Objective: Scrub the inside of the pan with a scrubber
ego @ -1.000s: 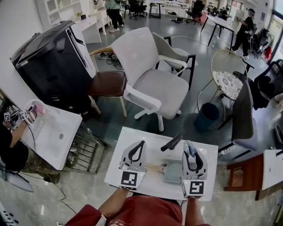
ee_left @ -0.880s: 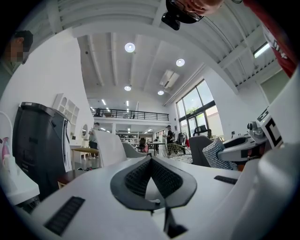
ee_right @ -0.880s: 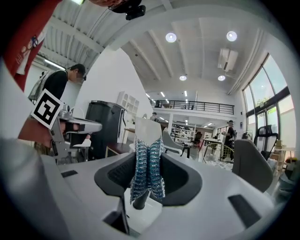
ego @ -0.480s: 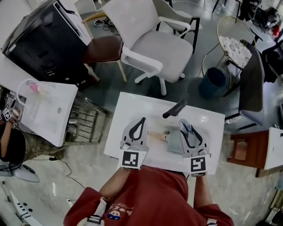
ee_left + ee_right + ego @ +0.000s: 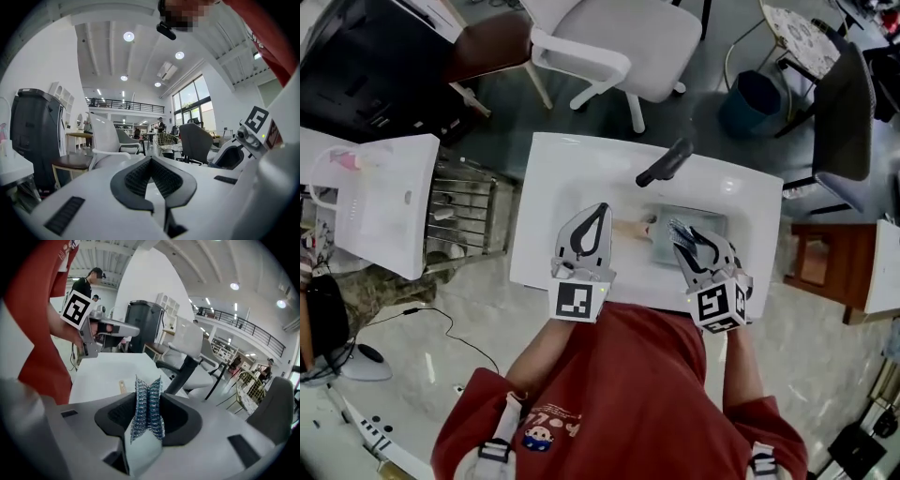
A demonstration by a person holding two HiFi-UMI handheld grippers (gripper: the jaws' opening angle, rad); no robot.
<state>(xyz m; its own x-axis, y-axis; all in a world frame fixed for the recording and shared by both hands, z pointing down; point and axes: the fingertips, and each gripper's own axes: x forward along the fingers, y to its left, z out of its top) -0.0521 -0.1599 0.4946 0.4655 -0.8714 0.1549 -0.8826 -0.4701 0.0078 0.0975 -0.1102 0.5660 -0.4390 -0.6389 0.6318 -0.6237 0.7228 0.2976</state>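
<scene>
A grey square pan (image 5: pixel 710 222) lies on the white table (image 5: pixel 572 169), with a wooden handle (image 5: pixel 628 228) pointing left. Just beyond it a black bar-shaped handle (image 5: pixel 666 162) slants upward. My right gripper (image 5: pixel 682 236) hovers over the pan's near left part, shut on a blue-silver mesh scrubber (image 5: pixel 147 408), which stands squeezed between its pads. My left gripper (image 5: pixel 598 208) is left of the wooden handle, its jaws shut with nothing in them. In the right gripper view the left gripper (image 5: pixel 101 331) shows across the table. From the left gripper view (image 5: pixel 151 159) the pan is hidden.
A white office chair (image 5: pixel 619 37) stands beyond the table's far edge and a blue bin (image 5: pixel 757 98) at the far right. A wire rack (image 5: pixel 469 216) and a second white table (image 5: pixel 366 202) are on the left. A brown stool (image 5: pixel 825 272) is to the right.
The head view has tilted further down, so the table sits higher in the picture. My right gripper with the scrubber has come over the pan; the left gripper has stayed beside the wooden handle.
</scene>
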